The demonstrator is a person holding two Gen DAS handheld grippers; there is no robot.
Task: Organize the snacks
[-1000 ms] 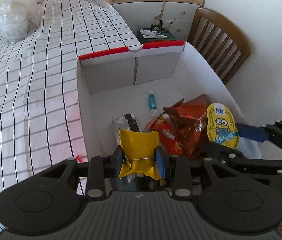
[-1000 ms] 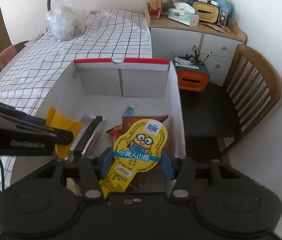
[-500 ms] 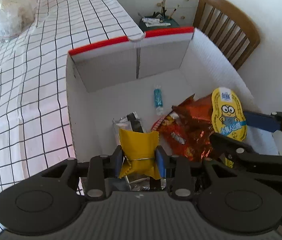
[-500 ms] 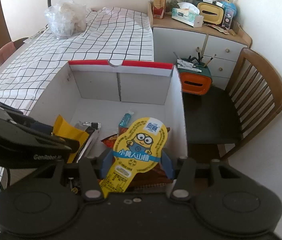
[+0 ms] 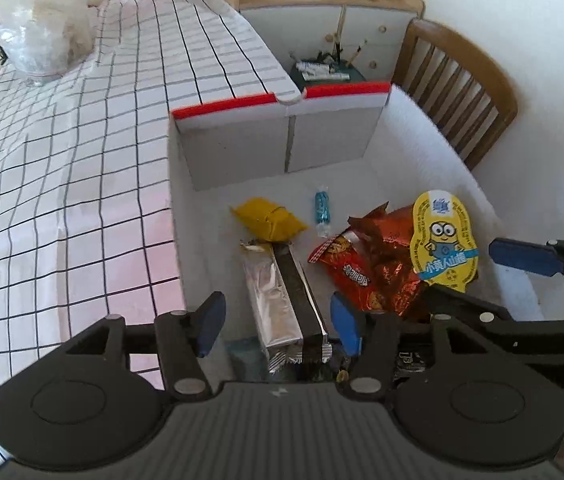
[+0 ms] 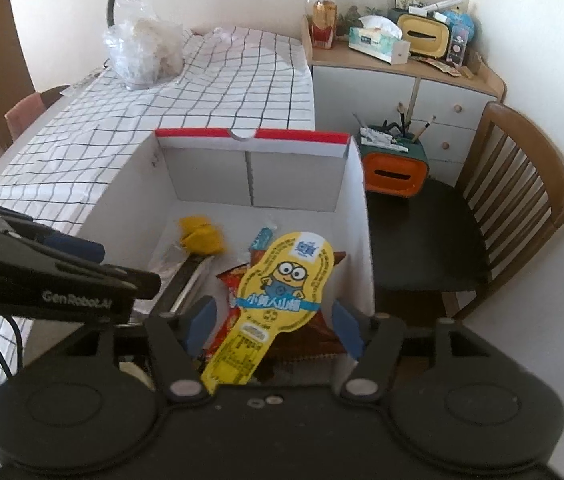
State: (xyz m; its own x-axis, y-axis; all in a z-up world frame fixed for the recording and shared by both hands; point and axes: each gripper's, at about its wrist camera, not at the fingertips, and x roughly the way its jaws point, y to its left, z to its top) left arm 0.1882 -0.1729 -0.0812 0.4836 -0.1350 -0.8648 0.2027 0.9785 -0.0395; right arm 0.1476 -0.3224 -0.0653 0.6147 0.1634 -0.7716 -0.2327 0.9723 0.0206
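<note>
The left gripper (image 5: 278, 328) has its blue-padded fingers (image 5: 210, 326) spread wide, holding nothing. They hover over the near end of a silver-and-black wrapped bar (image 5: 285, 296), which lies flat on the floor of an open cardboard box (image 5: 238, 152).

The right gripper (image 6: 274, 326) is also spread wide. A flat yellow pack printed with a cartoon minion (image 6: 282, 280) stands up between its fingers, and neither pad appears to touch it. It seems to lean on a heap of crinkled orange-red foil bags (image 5: 365, 268) near the box's right wall.

Further in, towards the far wall, a small yellow packet (image 5: 268, 220) lies just past the bar's far end. A blue twist-wrapped sweet (image 5: 322, 208) lies just beside it, towards the middle.

The box, with a red strip along its far rim, sits at the right edge of a tabletop (image 5: 82, 160) covered in a white checked cloth. A wooden chair (image 6: 521, 184) stands beyond that edge.

All these snacks look light. The foil bags are probably soft, slippery and easy to crush, so a gentle pinch on a sealed edge seems safest. The minion pack looks thin and fairly stiff, best taken across its narrow lower stem. The bar looks firm enough to grip across its width.
</note>
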